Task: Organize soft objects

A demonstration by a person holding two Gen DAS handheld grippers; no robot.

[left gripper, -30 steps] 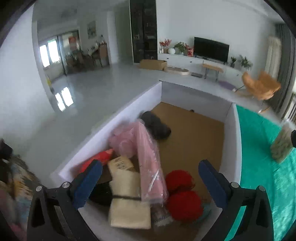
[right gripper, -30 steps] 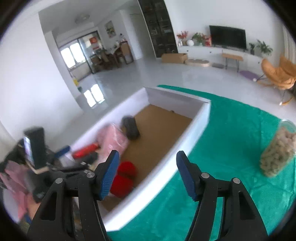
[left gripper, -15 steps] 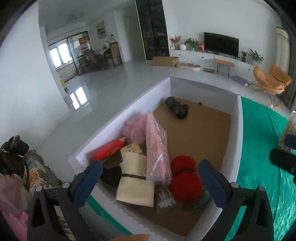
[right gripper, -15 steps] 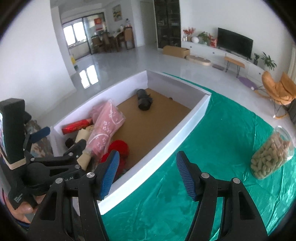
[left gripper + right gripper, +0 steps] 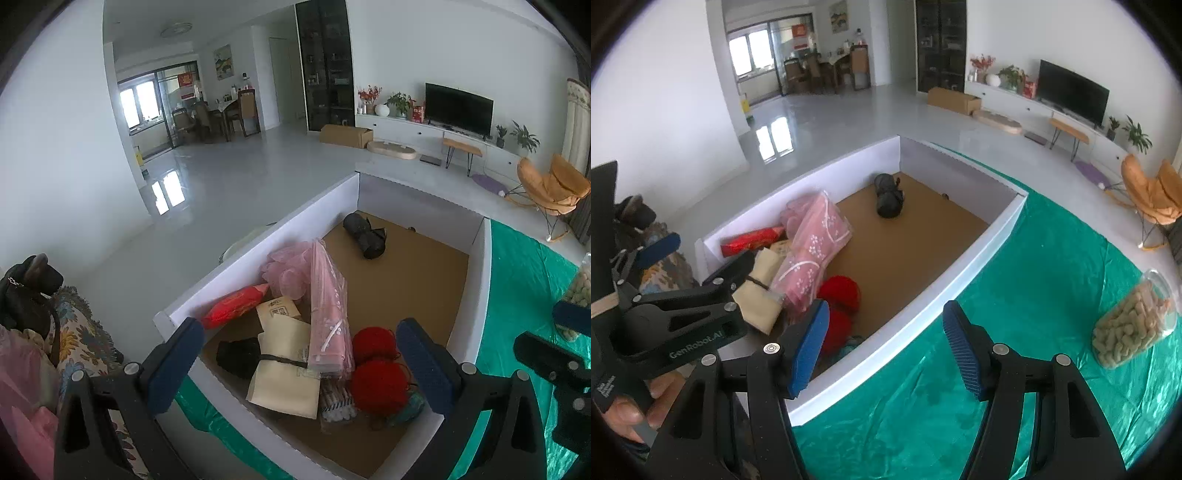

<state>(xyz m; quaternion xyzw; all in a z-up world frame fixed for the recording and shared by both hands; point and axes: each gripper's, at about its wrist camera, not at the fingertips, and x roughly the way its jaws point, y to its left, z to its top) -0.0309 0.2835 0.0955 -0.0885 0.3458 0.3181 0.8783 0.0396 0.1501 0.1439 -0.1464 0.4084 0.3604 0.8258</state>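
- The left gripper (image 5: 299, 363) hung over the near end of the white box (image 5: 258, 254), jaws wide apart with nothing between them.
- The right gripper (image 5: 884, 345) hung over the box's long right wall and the green cloth (image 5: 1015, 332), jaws likewise apart and empty.
- Only the right wrist view showed a person's hand (image 5: 631, 406) holding the left gripper's body from below.
- The soft objects lay grouped in the near end of the box: two red yarn balls (image 5: 376, 384), a cream pouch (image 5: 286, 373) tied with a dark band, a pink wrapped bundle (image 5: 327, 317), a red packet (image 5: 236, 306) against the left wall, and a black item (image 5: 238, 356).
- Only the left wrist view showed a pack of cotton swabs (image 5: 338, 404) beside the yarn.
- A dark roll (image 5: 888, 199) lay alone toward the far end on the brown floor.
- Only the right wrist view showed in full the jar of pale pellets (image 5: 1130, 325) lying on the cloth, well apart from the box.
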